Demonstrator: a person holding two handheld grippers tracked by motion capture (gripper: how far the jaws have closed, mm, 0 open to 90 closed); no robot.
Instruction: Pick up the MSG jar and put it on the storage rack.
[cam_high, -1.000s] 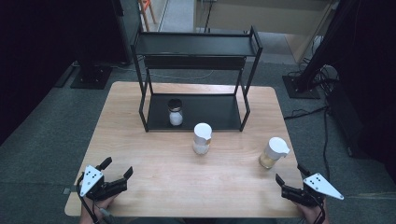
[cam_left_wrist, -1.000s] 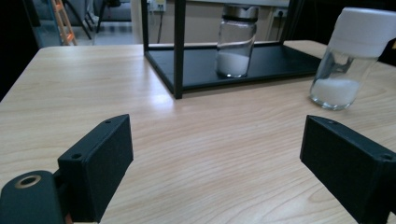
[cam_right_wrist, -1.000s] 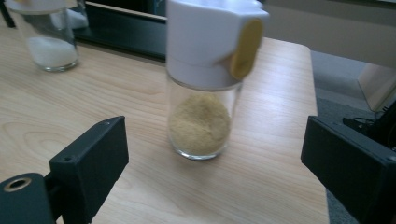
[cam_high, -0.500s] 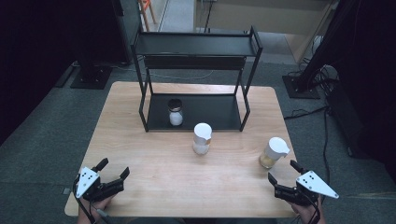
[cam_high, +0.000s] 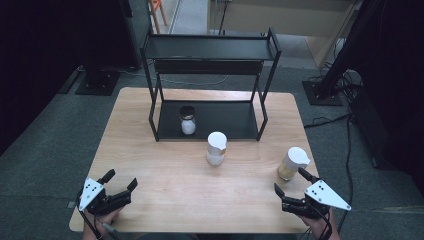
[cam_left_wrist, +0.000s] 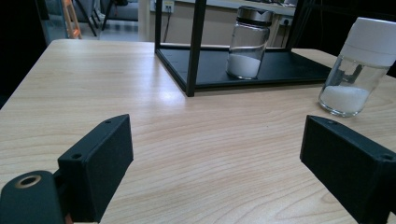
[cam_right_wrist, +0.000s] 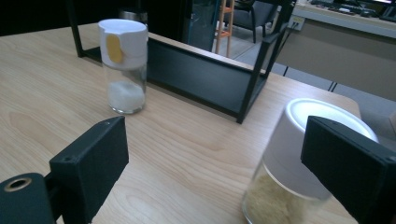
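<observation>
Right gripper view: lining up on the spice jar (cam_right_wrist: 299, 158)
Right hand-held gripper (cam_high: 295, 181) jaws apart, jar at 1 o'clock; centre it before squeezing below the cap.

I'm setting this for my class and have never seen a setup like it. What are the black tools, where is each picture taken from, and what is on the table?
A person sits at a wooden table and holds a two-jaw hand tool in each hand. The high view looks down from above: the left gripper is at the lower left, the right gripper at the lower right. Each of the other two pictures comes from a camera riding on one gripper, looking out between its two black jaws.

Both grippers are open and hold nothing.

On the table stands a black two-level rack. A dark-lidded jar of white powder stands on its lower shelf. In front of the rack is a white-capped shaker of white grains. Close to the right gripper is a white-capped jar of tan powder.
</observation>
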